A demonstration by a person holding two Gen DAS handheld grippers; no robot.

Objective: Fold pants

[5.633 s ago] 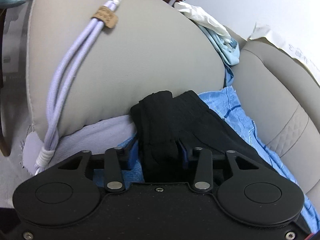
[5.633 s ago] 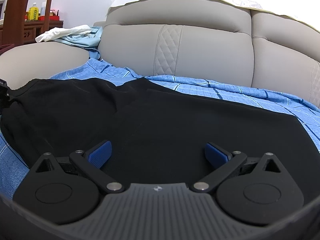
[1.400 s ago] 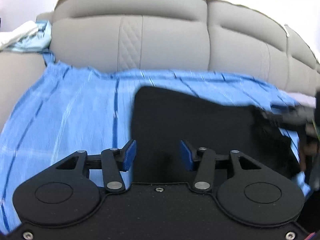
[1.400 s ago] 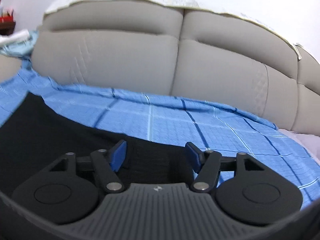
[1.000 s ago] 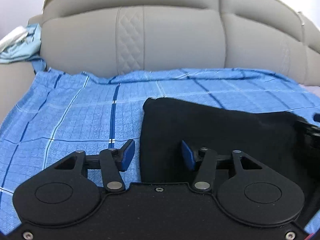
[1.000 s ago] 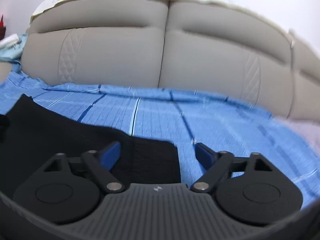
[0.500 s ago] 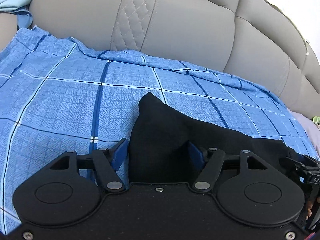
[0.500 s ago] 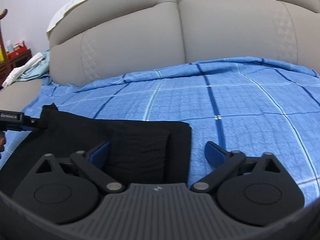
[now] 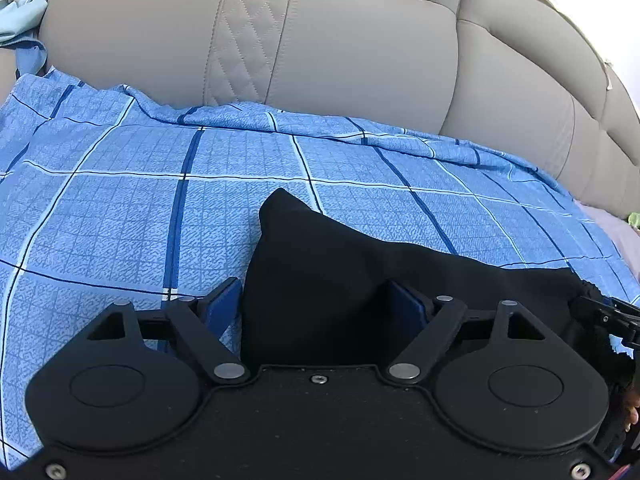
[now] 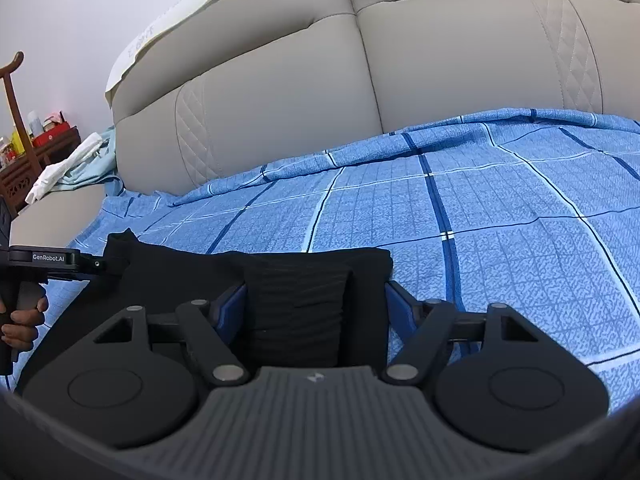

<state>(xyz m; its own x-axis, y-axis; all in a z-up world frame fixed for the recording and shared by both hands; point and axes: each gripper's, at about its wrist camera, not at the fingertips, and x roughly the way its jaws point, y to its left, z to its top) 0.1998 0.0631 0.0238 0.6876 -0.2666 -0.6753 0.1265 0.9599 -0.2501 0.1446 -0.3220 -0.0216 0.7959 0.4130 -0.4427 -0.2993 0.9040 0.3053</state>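
On left gripper [image 10: 86, 266]: "GenRobot.AI"

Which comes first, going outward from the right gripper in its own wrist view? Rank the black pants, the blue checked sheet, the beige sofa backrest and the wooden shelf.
1. Black pants: between the jaws of the right gripper, which are closing.
2. Blue checked sheet: spread under and beyond the pants.
3. Beige sofa backrest: rising behind the sheet.
4. Wooden shelf: far left, past the sofa arm.

Left hand-held gripper [image 9: 316, 304] opening, right hand-held gripper [image 10: 314, 300] closing.
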